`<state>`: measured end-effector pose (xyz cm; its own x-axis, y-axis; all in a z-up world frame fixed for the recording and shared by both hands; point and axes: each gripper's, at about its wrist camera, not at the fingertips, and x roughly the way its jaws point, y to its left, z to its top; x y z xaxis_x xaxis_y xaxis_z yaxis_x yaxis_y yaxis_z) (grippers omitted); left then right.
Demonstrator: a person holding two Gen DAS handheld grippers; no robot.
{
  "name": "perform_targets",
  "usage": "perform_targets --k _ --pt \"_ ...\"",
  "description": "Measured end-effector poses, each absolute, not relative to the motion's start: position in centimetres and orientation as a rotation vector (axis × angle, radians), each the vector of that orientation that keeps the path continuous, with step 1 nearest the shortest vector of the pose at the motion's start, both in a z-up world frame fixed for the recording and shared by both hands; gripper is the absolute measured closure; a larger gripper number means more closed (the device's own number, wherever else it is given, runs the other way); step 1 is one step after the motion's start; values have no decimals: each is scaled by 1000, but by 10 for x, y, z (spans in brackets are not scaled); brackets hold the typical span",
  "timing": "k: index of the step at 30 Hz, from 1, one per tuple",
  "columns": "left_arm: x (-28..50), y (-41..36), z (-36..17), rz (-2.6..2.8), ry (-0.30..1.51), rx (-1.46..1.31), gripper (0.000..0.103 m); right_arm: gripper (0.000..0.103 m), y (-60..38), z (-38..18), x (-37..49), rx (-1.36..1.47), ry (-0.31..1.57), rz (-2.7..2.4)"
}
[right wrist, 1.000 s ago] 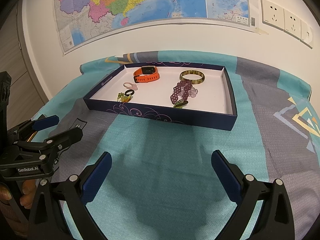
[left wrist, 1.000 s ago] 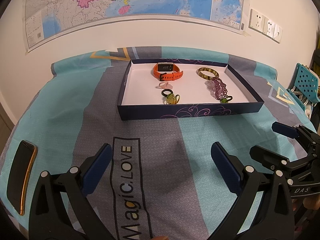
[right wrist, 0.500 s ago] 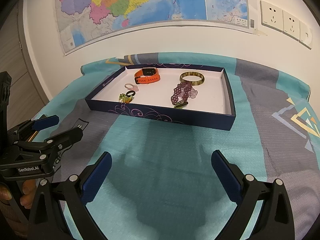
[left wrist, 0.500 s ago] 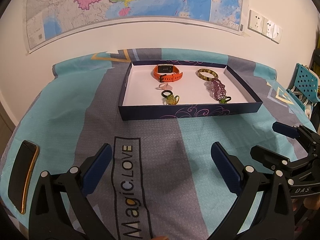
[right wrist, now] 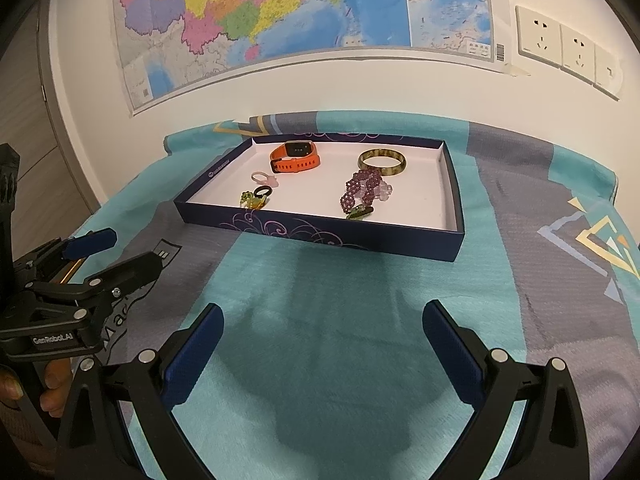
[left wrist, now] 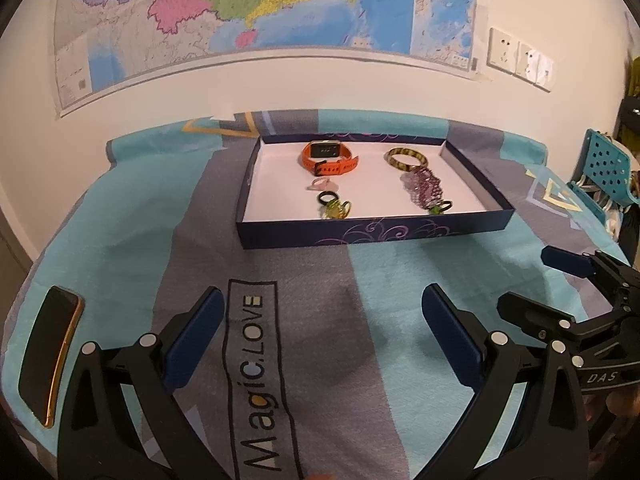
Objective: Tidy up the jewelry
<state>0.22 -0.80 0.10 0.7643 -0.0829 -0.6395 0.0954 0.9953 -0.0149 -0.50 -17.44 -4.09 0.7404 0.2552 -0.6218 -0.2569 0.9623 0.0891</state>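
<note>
Both claws, left [left wrist: 320,336] and right [right wrist: 320,352], hang released over the patterned cloth-covered table [right wrist: 360,360], near the shallow dark-blue jewelry tray [right wrist: 320,230].

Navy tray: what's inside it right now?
Inside the navy tray: an orange watch, olive bangle, purple beaded bracelet, pink ring, black ring and two green pieces. The near wall partly hides those green pieces.

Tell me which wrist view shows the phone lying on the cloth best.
The left wrist view: the phone lies whole at the left edge, dark with a gold rim. In the right wrist view the left gripper covers it, leaving only a gold sliver.
</note>
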Motion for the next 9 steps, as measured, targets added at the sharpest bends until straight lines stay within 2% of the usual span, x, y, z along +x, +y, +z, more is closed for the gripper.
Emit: perform_targets --k 9 --pt "11 -5 -10 -101 761 4 5 7 -196 -42 2 -66 707 246"
